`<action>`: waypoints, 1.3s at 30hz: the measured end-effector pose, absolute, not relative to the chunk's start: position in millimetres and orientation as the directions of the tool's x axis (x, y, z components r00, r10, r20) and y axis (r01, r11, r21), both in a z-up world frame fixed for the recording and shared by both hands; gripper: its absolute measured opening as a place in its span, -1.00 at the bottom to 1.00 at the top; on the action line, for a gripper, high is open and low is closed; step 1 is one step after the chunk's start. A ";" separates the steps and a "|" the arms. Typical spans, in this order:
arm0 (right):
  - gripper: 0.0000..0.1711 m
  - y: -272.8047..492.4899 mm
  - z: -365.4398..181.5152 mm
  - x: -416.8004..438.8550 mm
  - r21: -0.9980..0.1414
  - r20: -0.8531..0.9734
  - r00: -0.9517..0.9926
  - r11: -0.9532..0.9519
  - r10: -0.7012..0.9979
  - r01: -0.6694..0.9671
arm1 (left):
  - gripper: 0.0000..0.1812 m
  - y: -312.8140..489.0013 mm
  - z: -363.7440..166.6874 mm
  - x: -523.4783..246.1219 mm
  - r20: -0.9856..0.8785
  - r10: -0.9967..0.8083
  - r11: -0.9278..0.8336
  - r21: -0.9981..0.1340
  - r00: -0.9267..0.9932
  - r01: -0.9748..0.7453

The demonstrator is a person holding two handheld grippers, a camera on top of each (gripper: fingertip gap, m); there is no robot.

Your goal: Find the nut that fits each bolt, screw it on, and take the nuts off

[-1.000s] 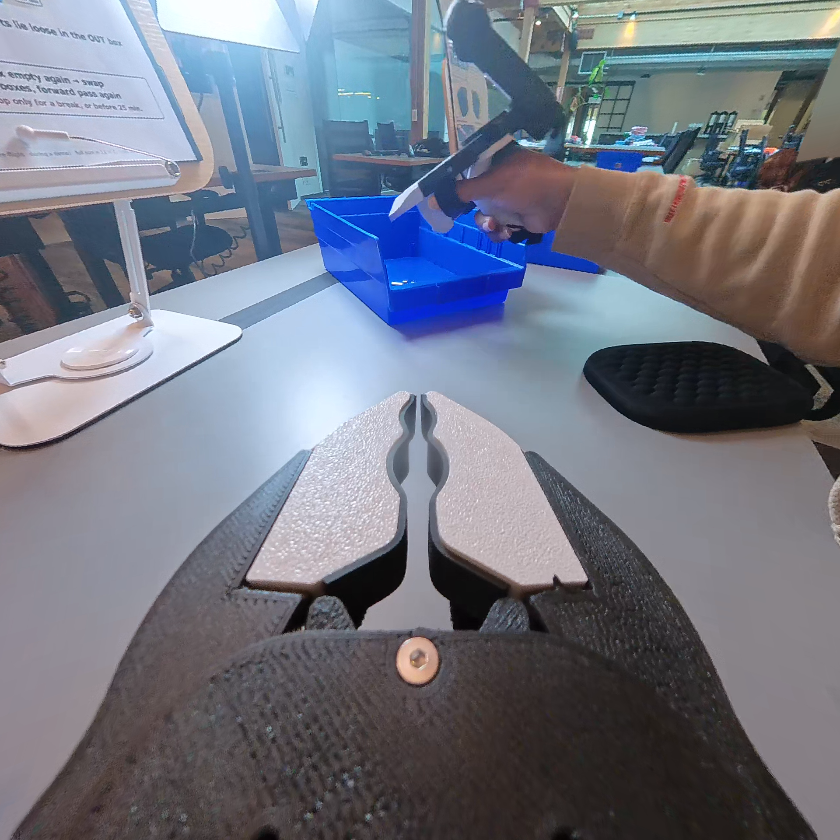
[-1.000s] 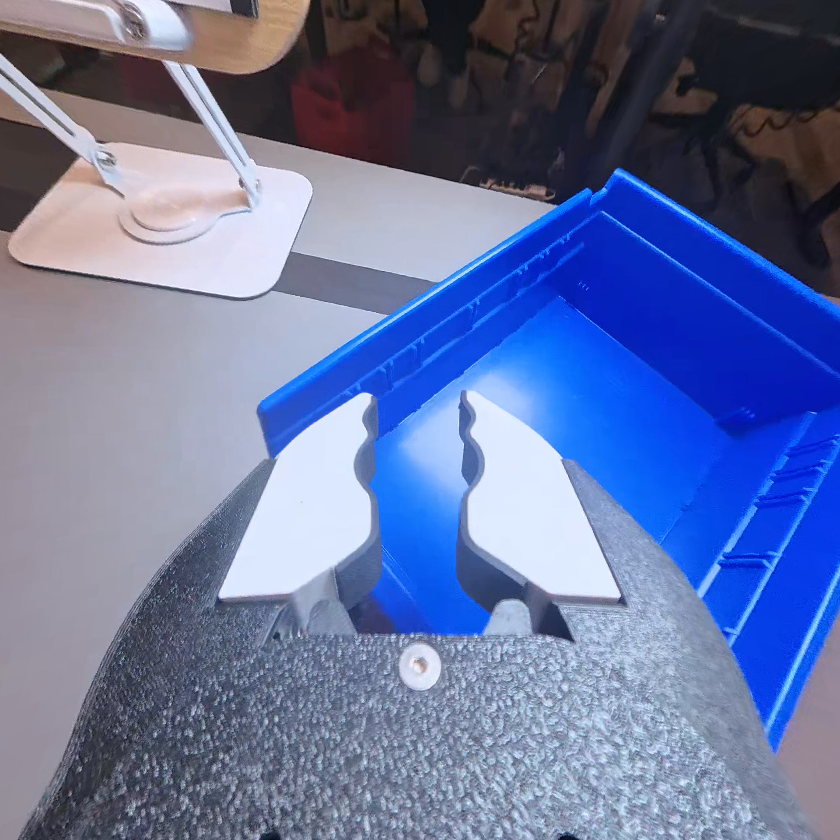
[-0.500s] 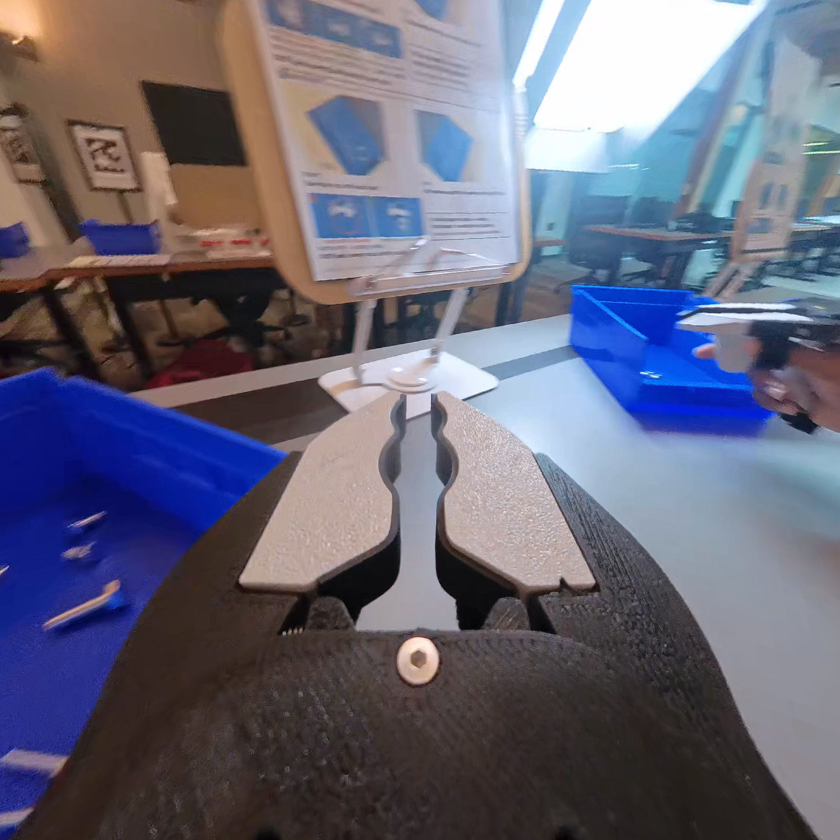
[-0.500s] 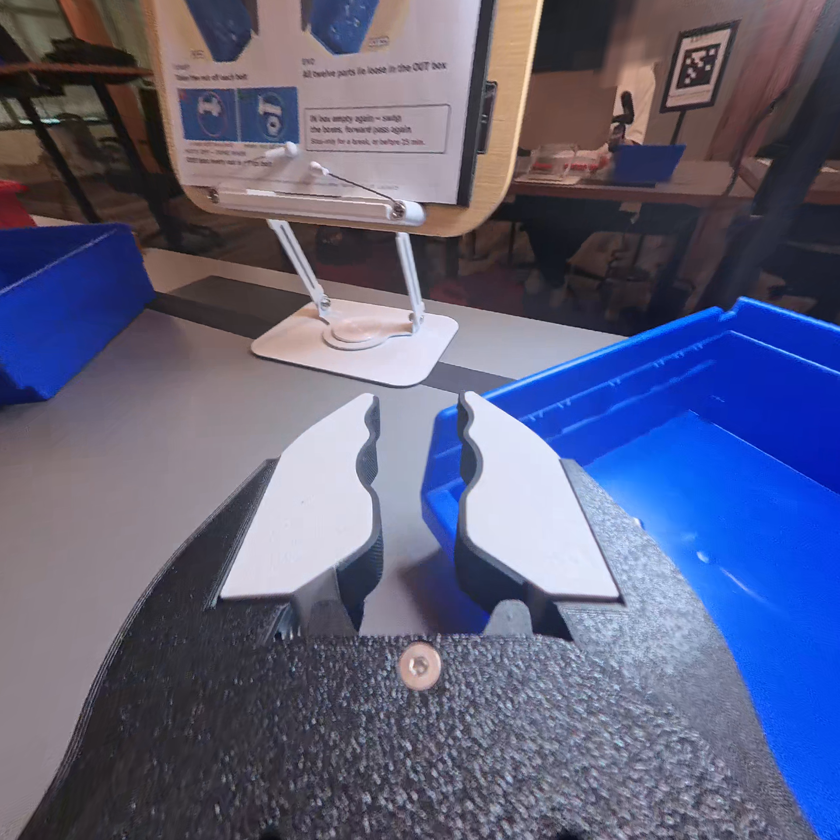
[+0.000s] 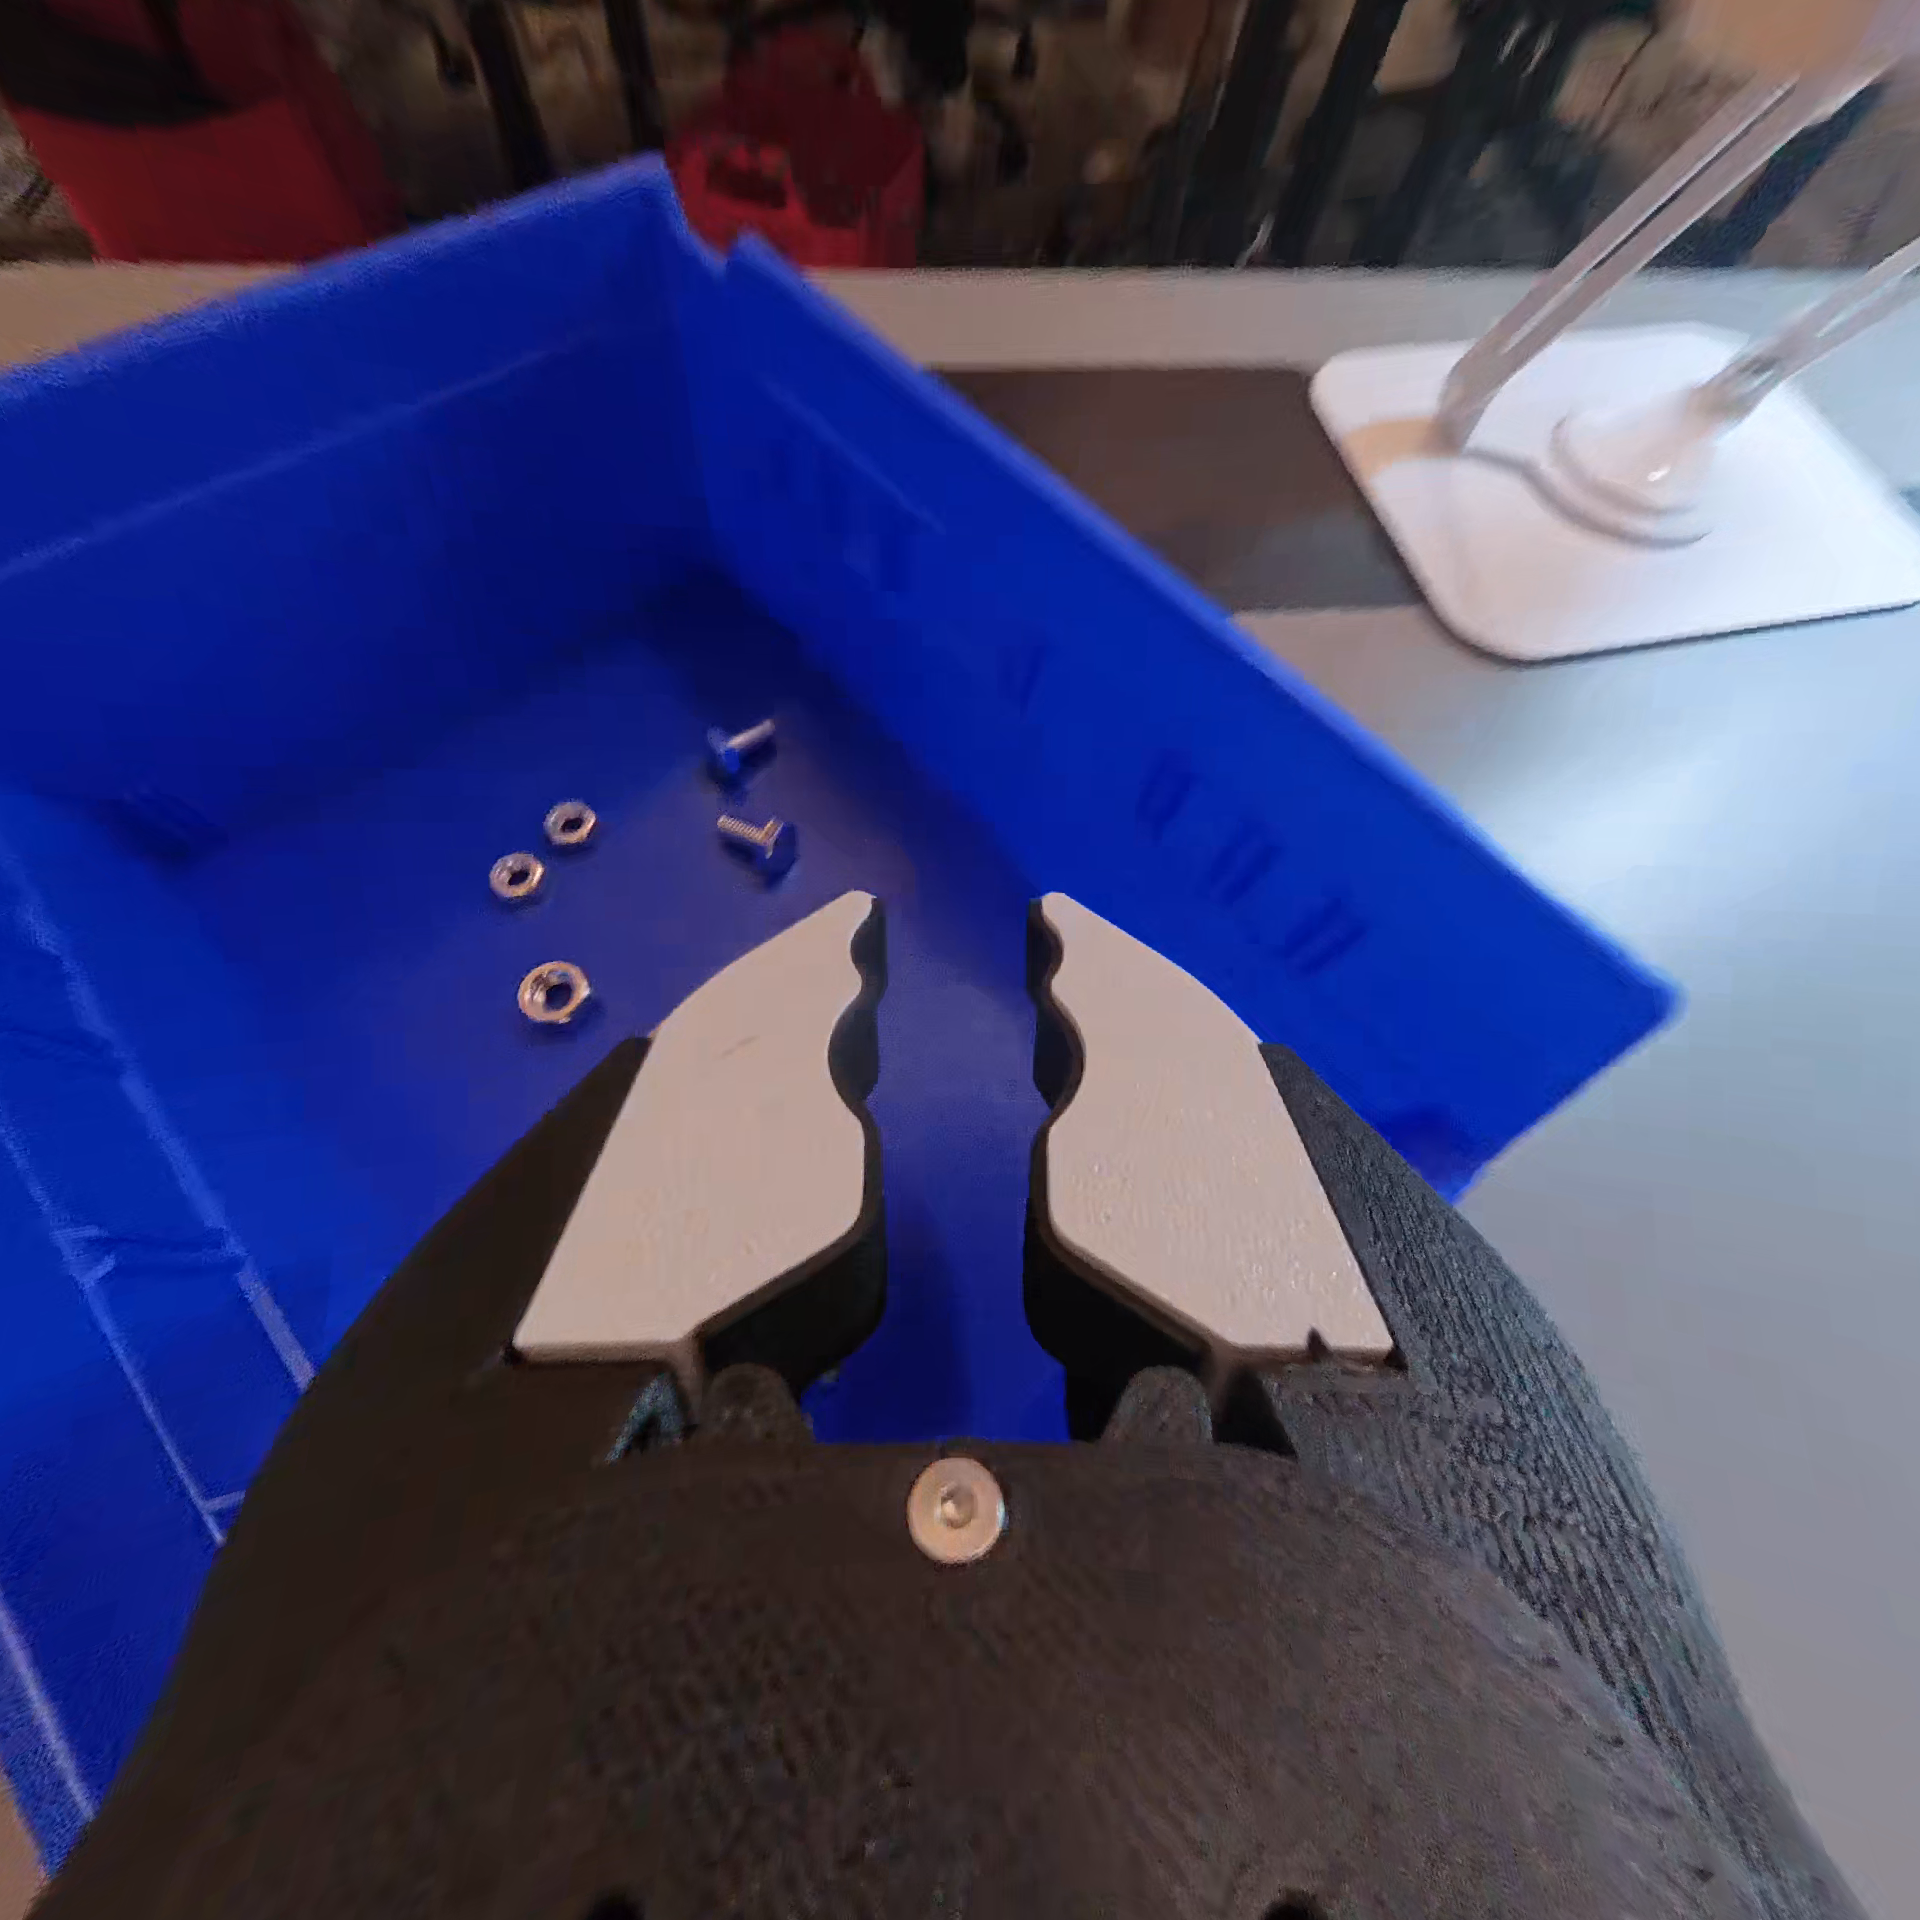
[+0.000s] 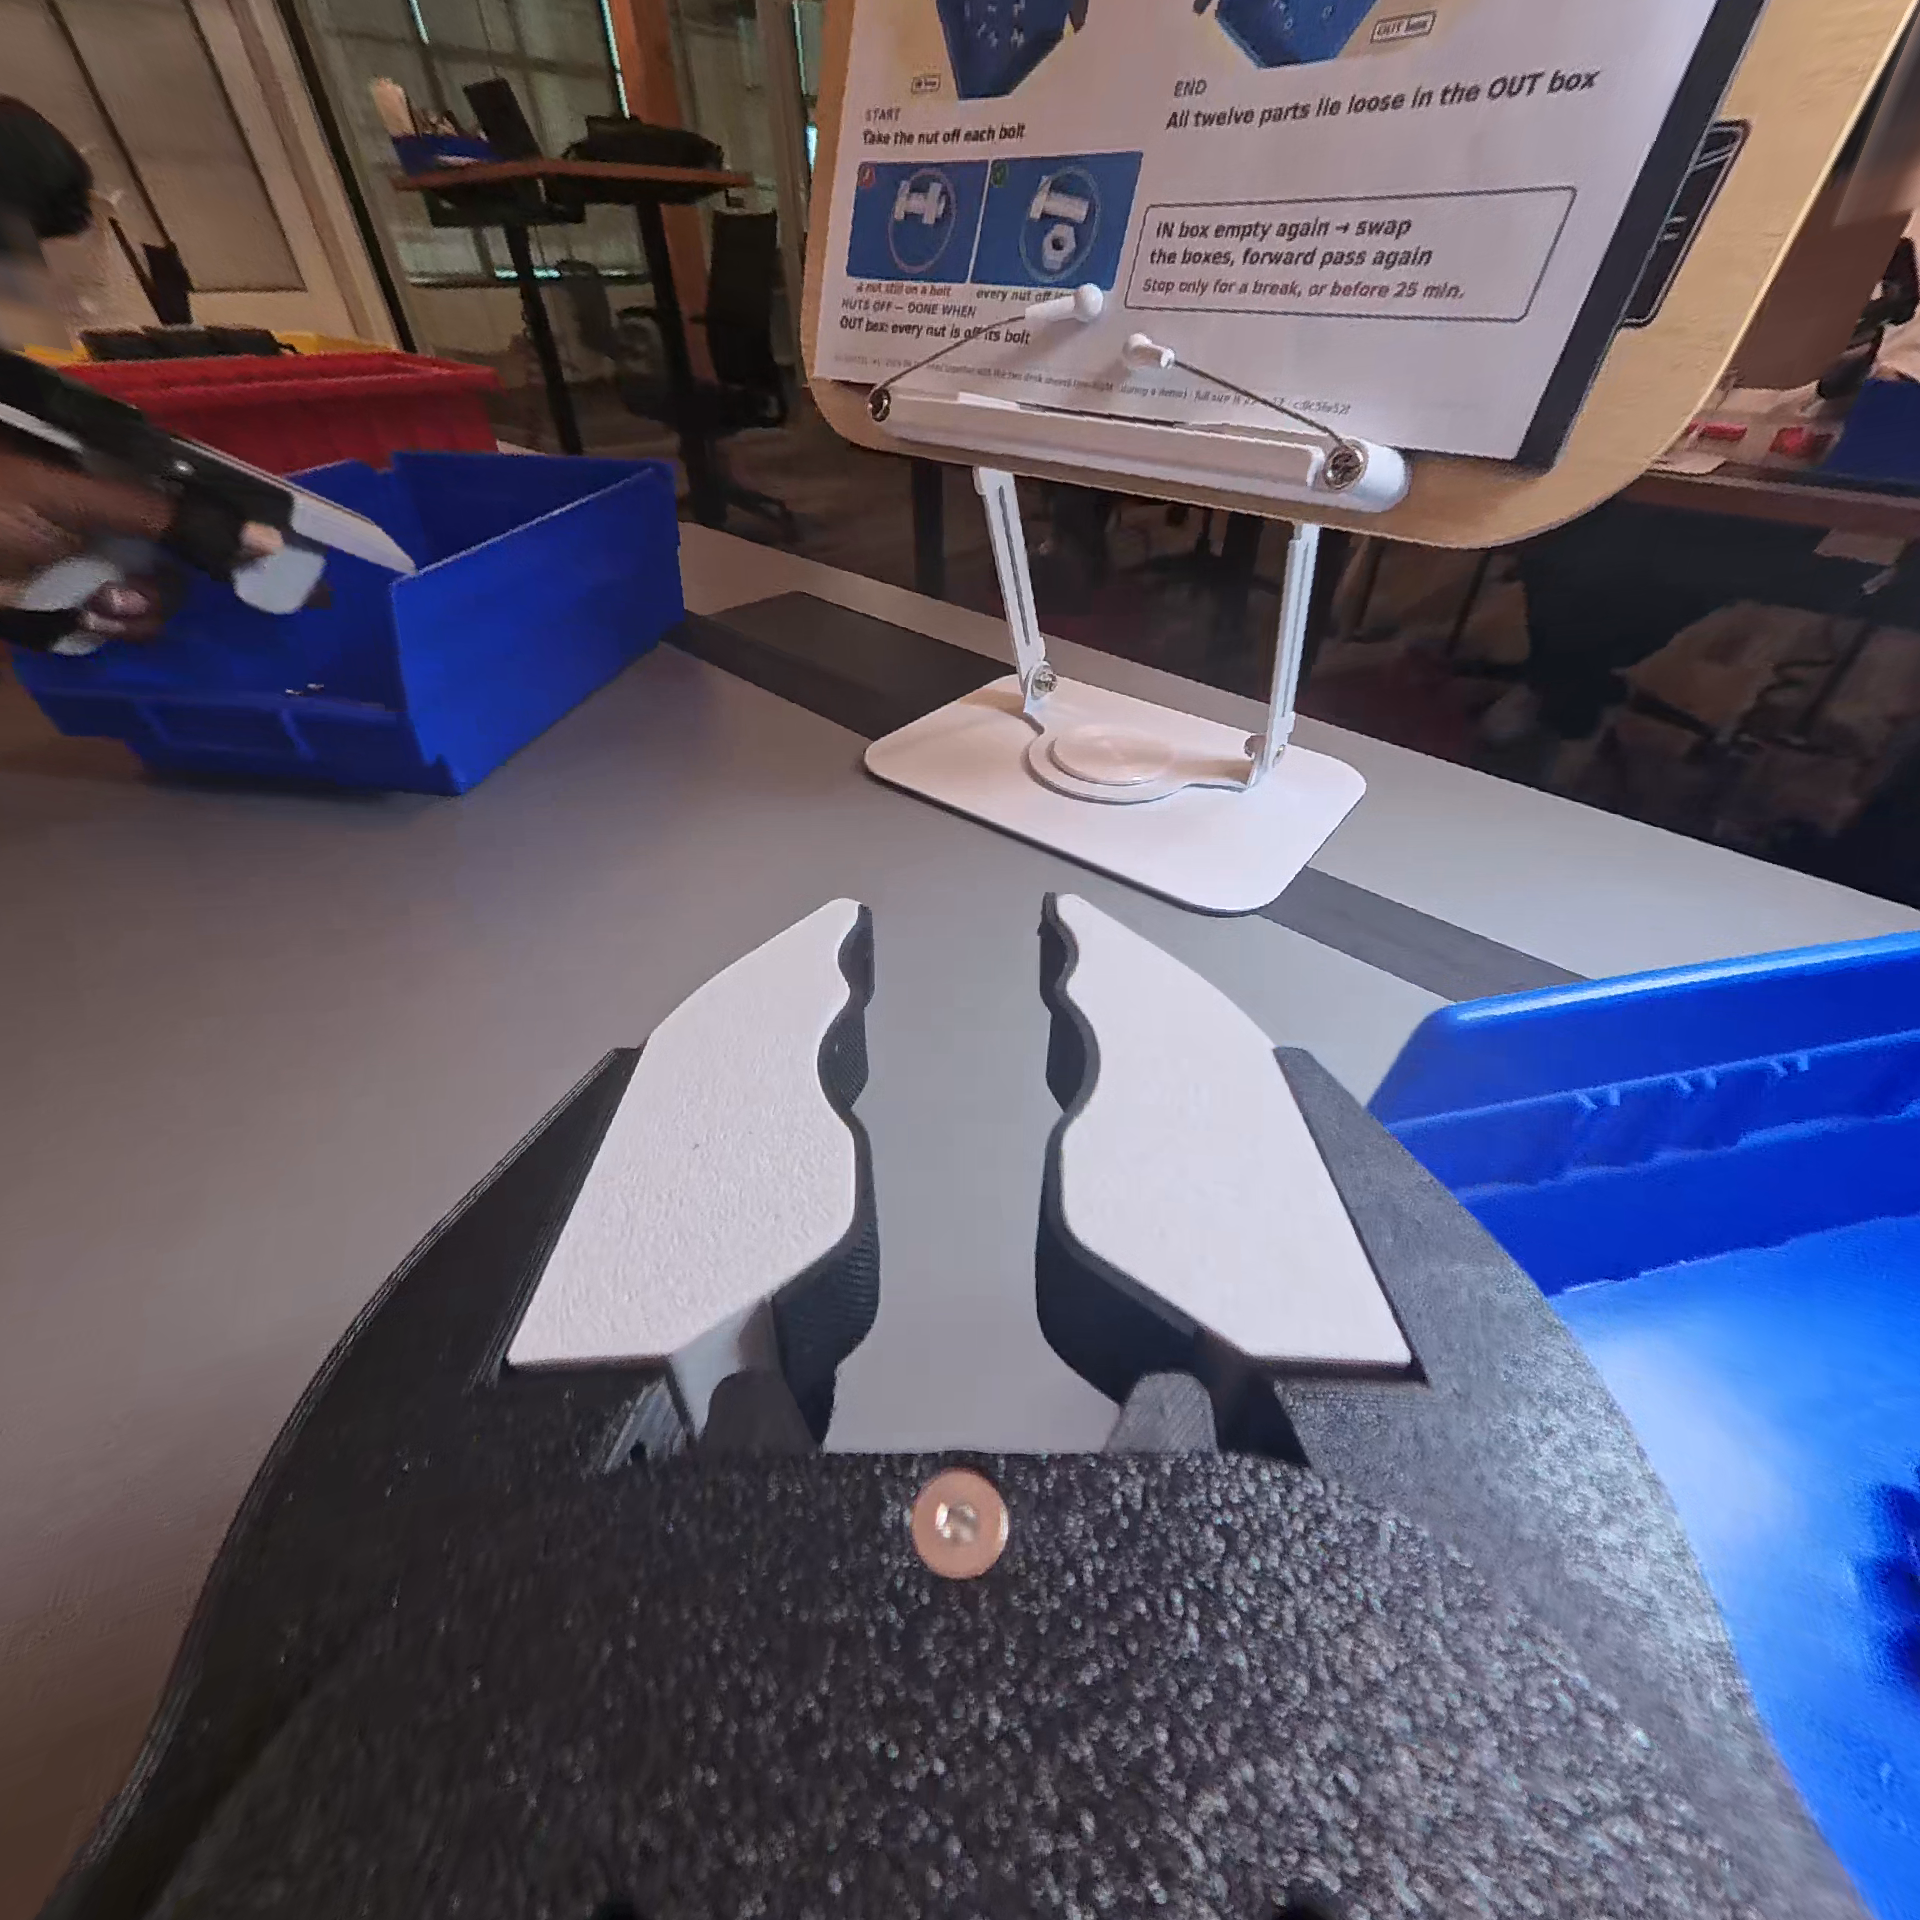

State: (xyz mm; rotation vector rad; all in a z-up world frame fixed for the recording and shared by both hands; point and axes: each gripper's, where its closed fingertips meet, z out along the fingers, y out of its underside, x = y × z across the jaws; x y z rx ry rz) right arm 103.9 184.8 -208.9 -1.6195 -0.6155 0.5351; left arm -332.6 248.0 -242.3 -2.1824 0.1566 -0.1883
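In the left wrist view, my left gripper (image 5: pixel 954 909) is open and empty, held over a blue bin (image 5: pixel 1195 748). On the bin floor lie two small bolts (image 5: pixel 740 744) (image 5: pixel 756 834) and three nuts (image 5: pixel 569 824) (image 5: pixel 516 876) (image 5: pixel 555 992), just ahead and left of the fingertips. In the right wrist view, my right gripper (image 6: pixel 954 914) is open and empty above the grey table, beside a second blue bin (image 6: pixel 1662 1049) at the right. The left gripper (image 6: pixel 312 540) shows far left over the first bin (image 6: pixel 499 634).
A white stand (image 6: pixel 1122 779) holds an instruction board (image 6: pixel 1299 239) at the back of the table; its base also shows in the left wrist view (image 5: pixel 1621 499). A dark strip (image 6: pixel 1392 935) crosses the grey table (image 6: pixel 364 987). A red crate (image 6: pixel 281 405) sits behind the far bin. Left tips to right tips: about 45 cm.
My left gripper has swung left and tipped down over the bin of bolts and nuts, and opened wider. My right gripper has lifted away from its bin and turned toward the stand, opening slightly.
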 end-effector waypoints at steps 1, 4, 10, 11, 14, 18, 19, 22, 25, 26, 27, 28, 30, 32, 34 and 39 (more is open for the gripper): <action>-0.64 184.0 -210.8 100.4 -0.990 0.007 0.743 -0.099 0.670 0.099 | -0.71 250.8 -253.2 -337.2 0.053 -0.171 -0.614 -0.787 0.984 -0.064; -0.65 178.3 -215.6 90.3 -0.987 0.034 0.723 -0.091 0.690 0.133 | -0.72 256.4 -277.7 -344.9 0.029 -0.159 -0.694 -0.714 0.987 -0.091; -0.69 175.4 -217.8 88.4 -0.985 0.054 0.719 -0.079 0.693 0.150 | -0.73 255.6 -307.3 -351.6 -0.082 -0.182 -0.779 -0.595 0.980 -0.195; -0.69 175.8 -218.2 88.0 -0.986 0.046 0.718 -0.084 0.694 0.144 | -0.74 255.5 -309.3 -352.5 -0.108 -0.186 -0.784 -0.583 0.977 -0.214; -0.69 175.1 -219.4 86.3 -0.987 0.013 0.711 -0.103 0.703 0.120 | -0.77 257.1 -311.6 -352.5 -0.157 -0.188 -0.789 -0.564 0.969 -0.245; -0.70 175.7 -217.3 86.8 -0.989 -0.028 0.706 -0.122 0.707 0.083 | -0.82 255.1 -316.2 -354.3 -0.189 -0.192 -0.821 -0.508 0.963 -0.263; -0.71 175.8 -217.3 87.4 -0.989 -0.034 0.706 -0.126 0.708 0.079 | -0.87 253.2 -321.0 -353.8 -0.187 -0.200 -0.831 -0.487 0.962 -0.268; -0.72 174.5 -215.5 88.4 -0.990 -0.041 0.704 -0.125 0.709 0.069 | -0.99 258.2 -320.3 -357.3 -0.248 -0.195 -0.812 -0.502 0.949 -0.298; -0.73 173.2 -213.8 87.8 -0.990 -0.041 0.701 -0.122 0.712 0.065 | -0.99 258.6 -320.7 -358.7 -0.297 -0.208 -0.808 -0.485 0.932 -0.335; -0.73 173.1 -214.3 87.8 -0.990 -0.040 0.701 -0.122 0.712 0.067 | -0.99 258.2 -320.6 -357.6 -0.303 -0.218 -0.806 -0.481 0.928 -0.346; -0.73 173.2 -214.9 88.0 -0.990 -0.039 0.702 -0.123 0.711 0.070 | -0.99 258.6 -319.3 -357.3 -0.315 -0.221 -0.800 -0.482 0.923 -0.357; -0.73 173.6 -215.4 88.3 -0.990 -0.038 0.703 -0.123 0.710 0.071 | -0.98 259.3 -316.3 -357.1 -0.335 -0.227 -0.790 -0.487 0.915 -0.374; -0.74 174.8 -216.2 89.2 -0.989 -0.044 0.705 -0.128 0.708 0.067 | -0.98 260.6 -304.9 -356.2 -0.384 -0.234 -0.757 -0.505 0.893 -0.416; -0.74 175.8 -217.3 89.9 -0.989 -0.055 0.704 -0.137 0.708 0.060 | -0.98 260.6 -287.3 -351.1 -0.429 -0.237 -0.706 -0.540 0.872 -0.458; -0.74 176.4 -217.9 89.7 -0.988 -0.067 0.701 -0.146 0.710 0.053 | -0.98 259.0 -268.6 -344.1 -0.469 -0.240 -0.648 -0.575 0.850 -0.500; -0.74 174.1 -217.5 88.3 -0.987 -0.078 0.692 -0.152 0.718 0.045 | -0.99 248.9 -216.3 -318.0 -0.588 -0.212 -0.449 -0.651 0.780 -0.612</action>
